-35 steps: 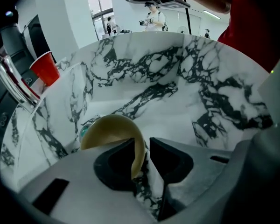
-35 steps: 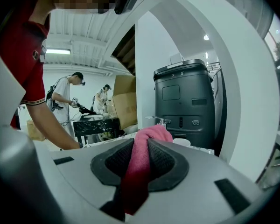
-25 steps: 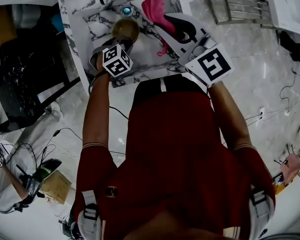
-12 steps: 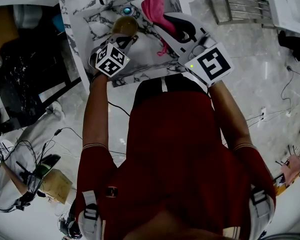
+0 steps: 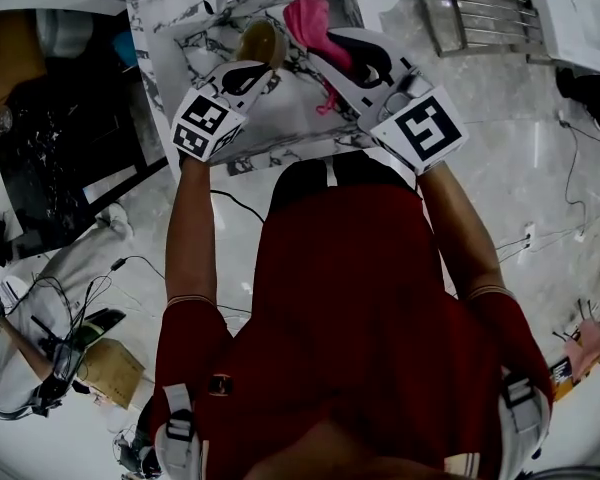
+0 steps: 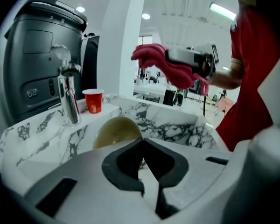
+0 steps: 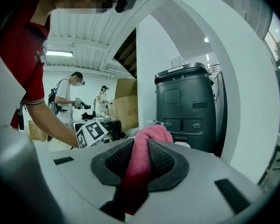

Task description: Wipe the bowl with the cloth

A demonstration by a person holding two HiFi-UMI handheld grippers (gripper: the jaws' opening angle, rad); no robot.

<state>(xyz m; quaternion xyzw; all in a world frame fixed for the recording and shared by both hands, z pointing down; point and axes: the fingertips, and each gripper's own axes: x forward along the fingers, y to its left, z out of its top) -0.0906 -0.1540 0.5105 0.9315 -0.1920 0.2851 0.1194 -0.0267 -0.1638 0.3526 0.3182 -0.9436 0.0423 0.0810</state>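
Observation:
An olive-yellow bowl [image 5: 260, 40] [image 6: 114, 132] hangs tilted on edge above the marble sink [image 5: 180, 48]. My left gripper [image 5: 258, 65] [image 6: 141, 143] is shut on its near rim; its jaws have just been closing, with the rim between them. A pink cloth [image 5: 310, 18] [image 7: 151, 133] is pinched in my right gripper [image 5: 328, 40] [image 7: 141, 143], just right of the bowl, and one end hangs down. In the left gripper view the right gripper [image 6: 191, 62] holds the cloth [image 6: 161, 64] above and beyond the bowl, apart from it.
A chrome faucet [image 6: 70, 97] stands at the sink's back rim, with a red cup [image 6: 93, 100] beside it. Behind them is a black machine [image 6: 32, 55] [image 7: 186, 106]. Marble walls [image 6: 177, 125] enclose the basin. People stand in the background.
The left gripper has risen out of the basin with the bowl, rolling and tipping it up on edge toward the cloth. The right gripper and cloth have stayed put.

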